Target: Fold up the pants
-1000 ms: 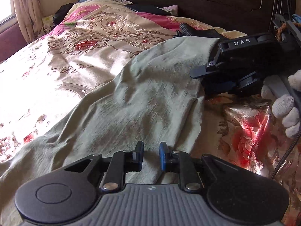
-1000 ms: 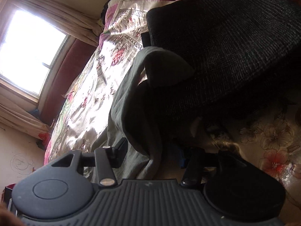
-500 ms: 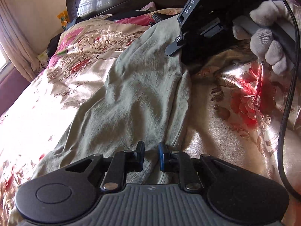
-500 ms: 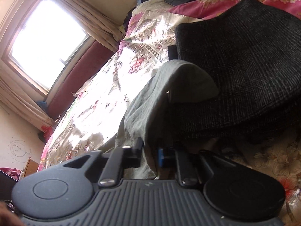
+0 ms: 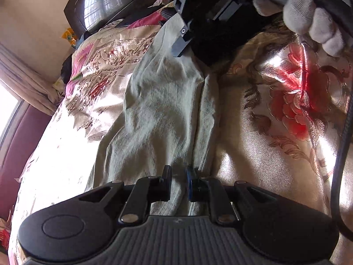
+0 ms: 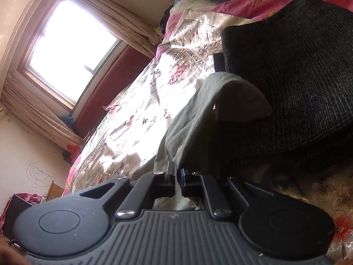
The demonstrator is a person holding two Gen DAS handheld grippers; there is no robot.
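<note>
Grey-green pants (image 5: 158,114) lie stretched along a floral bedspread (image 5: 275,154). My left gripper (image 5: 178,182) is shut on the near edge of the pants, fabric pinched between its fingertips. The right gripper's body (image 5: 211,11) shows at the top of the left wrist view, over the far end of the pants, held by a white-gloved hand (image 5: 313,13). In the right wrist view my right gripper (image 6: 178,177) is shut on the pants (image 6: 198,123), whose far end lies against a black knitted cloth (image 6: 297,77).
A dark wooden headboard (image 5: 114,6) stands behind the bed. A window (image 6: 68,46) with beige curtains and a maroon panel line the far side. A black cable (image 5: 344,137) hangs at the right of the left wrist view.
My right gripper has closed from open onto the pants. Both views have tilted and the left gripper has drawn nearer the right one, the pants bunching narrower between them.
</note>
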